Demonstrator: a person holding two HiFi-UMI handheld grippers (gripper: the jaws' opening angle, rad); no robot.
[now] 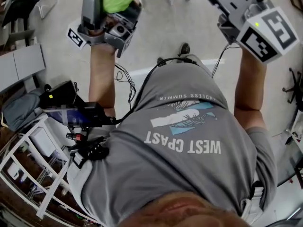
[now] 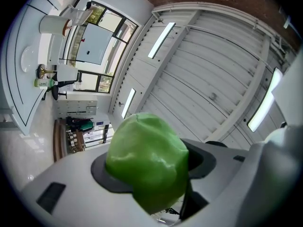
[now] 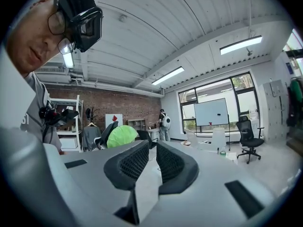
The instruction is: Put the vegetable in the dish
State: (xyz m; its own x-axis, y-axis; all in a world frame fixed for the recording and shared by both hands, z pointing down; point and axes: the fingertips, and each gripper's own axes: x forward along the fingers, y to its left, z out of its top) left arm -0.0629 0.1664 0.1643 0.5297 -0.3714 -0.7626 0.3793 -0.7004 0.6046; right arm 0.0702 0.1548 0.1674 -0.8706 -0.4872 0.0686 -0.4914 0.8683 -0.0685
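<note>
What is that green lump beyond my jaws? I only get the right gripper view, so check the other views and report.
Observer: It is a glossy, light green, rounded vegetable, clamped between the jaws of the left hand-held gripper.
Operator: Tell me where that gripper is aimed.
Observer: Upward. Its view looks past the vegetable at a white ribbed ceiling with strip lights.
Operator: Find me the dish.
Observer: No dish shows in any view. The head view, looking down, shows only the person's grey T-shirt and pale floor.
</note>
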